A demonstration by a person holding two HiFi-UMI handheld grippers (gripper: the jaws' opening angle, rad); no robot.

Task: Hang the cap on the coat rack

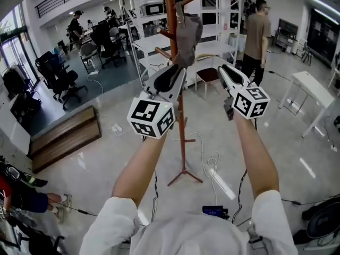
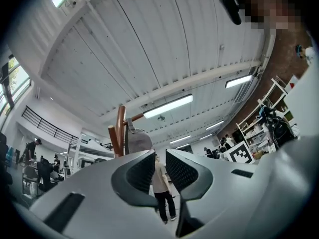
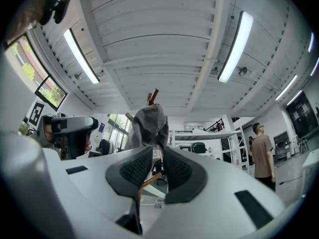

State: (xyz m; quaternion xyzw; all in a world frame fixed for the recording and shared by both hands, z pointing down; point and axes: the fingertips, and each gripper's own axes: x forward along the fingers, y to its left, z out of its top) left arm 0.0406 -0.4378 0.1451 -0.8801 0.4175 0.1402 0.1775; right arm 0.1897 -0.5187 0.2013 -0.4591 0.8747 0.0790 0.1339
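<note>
A brown wooden coat rack (image 1: pixel 171 15) stands on the floor straight ahead. A grey cap (image 1: pixel 188 36) hangs from one of its upper pegs. My left gripper (image 1: pixel 179 69) is raised just below and left of the cap, and my right gripper (image 1: pixel 221 68) is level with it on the right. Neither touches the cap. In the left gripper view the jaws of the left gripper (image 2: pixel 160 156) stand almost together with nothing between them, and the cap (image 2: pixel 138 141) and pole (image 2: pixel 119 128) lie beyond. The right gripper (image 3: pixel 158 151) shows the same narrow slit below the cap (image 3: pixel 149 123).
A person in a tan shirt (image 1: pixel 256 33) stands at the back right by white shelving (image 1: pixel 212 47). A white table (image 1: pixel 313 89) is at the right and a low wooden platform (image 1: pixel 64 137) at the left. Cables (image 1: pixel 212 163) trail by the rack's feet.
</note>
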